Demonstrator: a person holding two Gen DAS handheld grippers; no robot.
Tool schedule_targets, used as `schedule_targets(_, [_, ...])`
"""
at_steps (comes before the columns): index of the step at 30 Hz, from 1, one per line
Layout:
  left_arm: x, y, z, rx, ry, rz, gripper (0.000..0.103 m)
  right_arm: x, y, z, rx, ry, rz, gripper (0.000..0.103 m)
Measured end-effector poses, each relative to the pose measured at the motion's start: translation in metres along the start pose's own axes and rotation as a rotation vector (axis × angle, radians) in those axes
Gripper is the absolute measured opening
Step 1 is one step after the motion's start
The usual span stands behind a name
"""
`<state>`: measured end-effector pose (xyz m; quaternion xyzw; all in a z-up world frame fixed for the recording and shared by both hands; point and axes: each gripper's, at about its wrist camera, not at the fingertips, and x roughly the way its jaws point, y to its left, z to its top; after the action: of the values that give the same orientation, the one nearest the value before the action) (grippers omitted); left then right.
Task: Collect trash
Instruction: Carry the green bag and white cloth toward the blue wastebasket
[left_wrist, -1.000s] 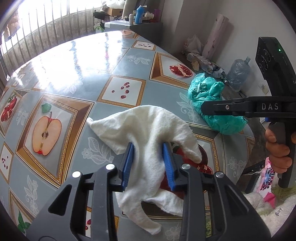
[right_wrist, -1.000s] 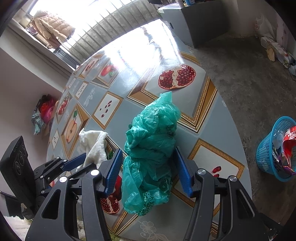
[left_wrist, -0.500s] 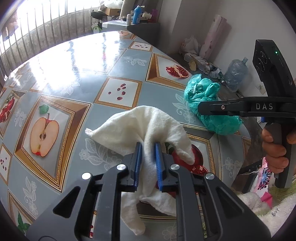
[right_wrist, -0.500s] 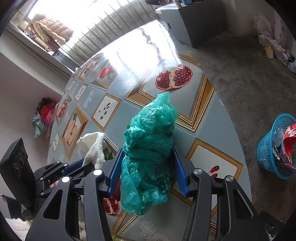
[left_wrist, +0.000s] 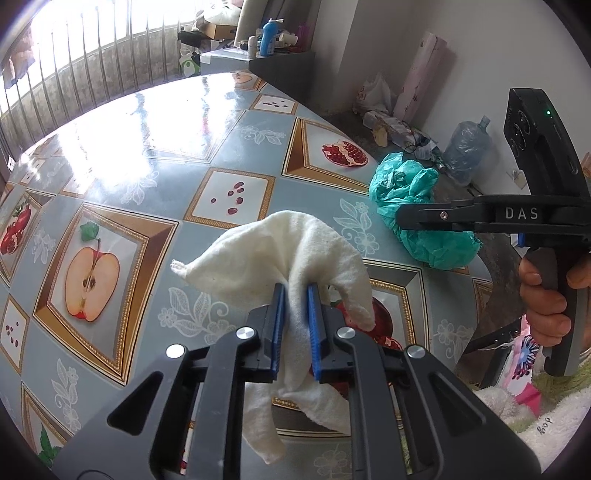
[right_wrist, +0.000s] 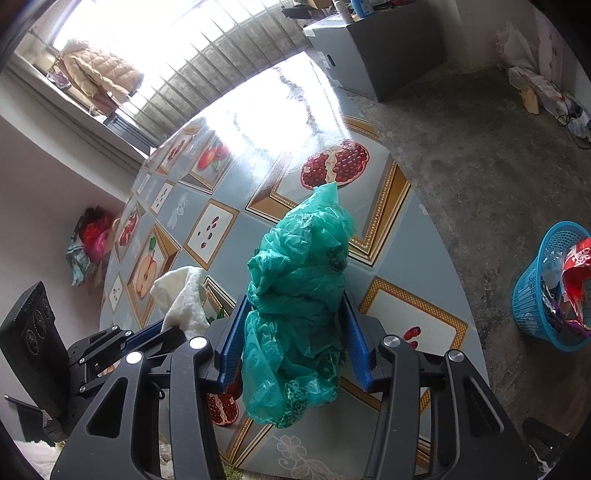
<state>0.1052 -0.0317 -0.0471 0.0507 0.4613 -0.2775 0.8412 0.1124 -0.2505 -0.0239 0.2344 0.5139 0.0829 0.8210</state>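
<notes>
The left gripper (left_wrist: 296, 325) is clenched on the white cloth (left_wrist: 280, 251); the right gripper (right_wrist: 293, 339) grips the crumpled green plastic bag (right_wrist: 299, 295) between its pads, above the desk (right_wrist: 221, 229).

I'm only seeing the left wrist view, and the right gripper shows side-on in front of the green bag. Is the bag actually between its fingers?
Observer: Yes. In the right wrist view the green plastic bag sits between the right gripper's blue pads, and both pads press into its sides.
Operator: Is there a bin anywhere? I can't see one.
Observer: A blue plastic basket stands on the floor off the table's right edge, with shiny wrappers in it.
Operator: Is anything in the way between the bag and the basket?
Observer: That stretch of tabletop and the floor up to the basket look bare.
</notes>
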Motion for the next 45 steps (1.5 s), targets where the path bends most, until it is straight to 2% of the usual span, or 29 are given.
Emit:
schedule_targets(37, [-0.052, -0.017, 0.014, 0.053, -0.168, 0.087, 0.01, -0.048, 0.016, -0.007, -0.036, -0.109, 0.012, 0.048])
schedule_targets(42, [-0.063, -0.026, 0.03, 0.074, -0.216, 0.033, 0.01, -0.082, 0.002, -0.002, -0.001, -0.201, -0.026, 0.048])
schedule_targets(45, [-0.065, -0.039, 0.049, 0.105, -0.253, -0.035, 0.01, -0.125, -0.024, 0.003, 0.061, -0.312, -0.089, 0.048])
